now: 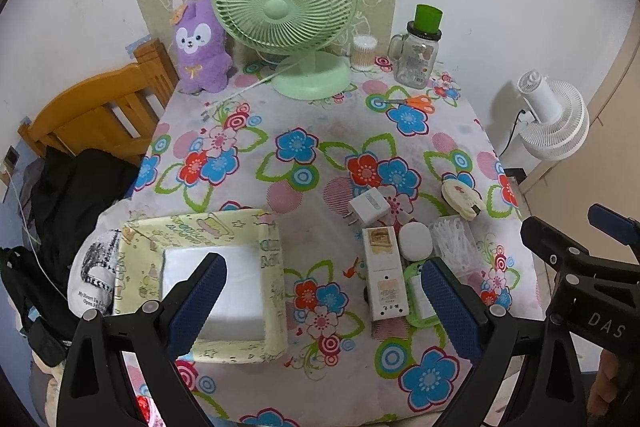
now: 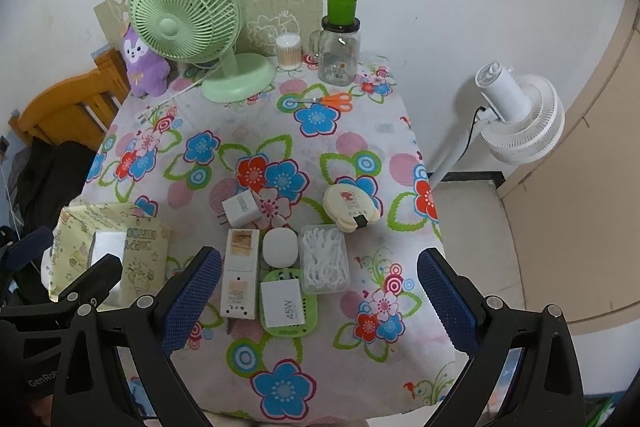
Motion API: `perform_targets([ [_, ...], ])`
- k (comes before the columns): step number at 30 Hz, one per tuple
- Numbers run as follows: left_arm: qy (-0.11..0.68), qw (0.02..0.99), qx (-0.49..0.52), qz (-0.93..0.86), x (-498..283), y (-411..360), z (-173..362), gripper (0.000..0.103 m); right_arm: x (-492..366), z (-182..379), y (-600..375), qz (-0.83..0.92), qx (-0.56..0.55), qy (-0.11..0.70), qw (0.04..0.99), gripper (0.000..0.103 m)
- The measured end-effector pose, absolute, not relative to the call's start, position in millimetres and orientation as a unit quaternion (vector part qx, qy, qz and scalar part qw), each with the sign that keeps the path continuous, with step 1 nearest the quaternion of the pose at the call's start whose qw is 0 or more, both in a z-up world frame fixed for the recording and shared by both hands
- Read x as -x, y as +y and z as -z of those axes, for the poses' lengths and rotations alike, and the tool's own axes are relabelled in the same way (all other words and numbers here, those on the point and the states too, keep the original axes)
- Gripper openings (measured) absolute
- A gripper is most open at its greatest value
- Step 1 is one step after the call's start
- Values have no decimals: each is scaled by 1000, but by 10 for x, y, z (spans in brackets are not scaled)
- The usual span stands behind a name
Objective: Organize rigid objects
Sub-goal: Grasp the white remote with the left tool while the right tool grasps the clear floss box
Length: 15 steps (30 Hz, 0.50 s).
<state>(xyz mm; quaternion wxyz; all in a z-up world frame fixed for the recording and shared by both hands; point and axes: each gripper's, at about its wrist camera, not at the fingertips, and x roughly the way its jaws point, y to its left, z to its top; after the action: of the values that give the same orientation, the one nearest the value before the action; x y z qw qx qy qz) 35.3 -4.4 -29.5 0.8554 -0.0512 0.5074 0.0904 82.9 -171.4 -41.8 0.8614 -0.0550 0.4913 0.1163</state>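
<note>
Your left claw (image 1: 324, 301) and right claw (image 2: 320, 301) both stood wide, holding nothing, above the floral worktop (image 2: 280, 147). Near its front edge lay a white charger marked "45W" (image 2: 281, 303) on a green tray (image 2: 308, 323), touching a white remote (image 2: 239, 273). The yellow fabric box (image 1: 272, 291) sat left. Your right claw's body read "DAS".

We read "45W" on the white charger block (image 2: 281, 304) lying on the green tray (image 2: 289, 327). "DAS" stands in pale letters on the right gripper's black body (image 1: 604, 321), and "GenRo", cut off at the edge, on the left gripper's body (image 2: 40, 381). A white cap (image 1: 93, 277) carries "My Heart Is" and a partly hidden "Open"; the fabric box's (image 1: 269, 259) print is unreadable to us
</note>
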Motion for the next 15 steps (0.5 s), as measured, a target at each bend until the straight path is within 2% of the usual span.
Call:
perform_targets([
  [15,550,830,45,-80,-774,-304,770,99,-1298,843,-1903,-135,70,520,840,100],
])
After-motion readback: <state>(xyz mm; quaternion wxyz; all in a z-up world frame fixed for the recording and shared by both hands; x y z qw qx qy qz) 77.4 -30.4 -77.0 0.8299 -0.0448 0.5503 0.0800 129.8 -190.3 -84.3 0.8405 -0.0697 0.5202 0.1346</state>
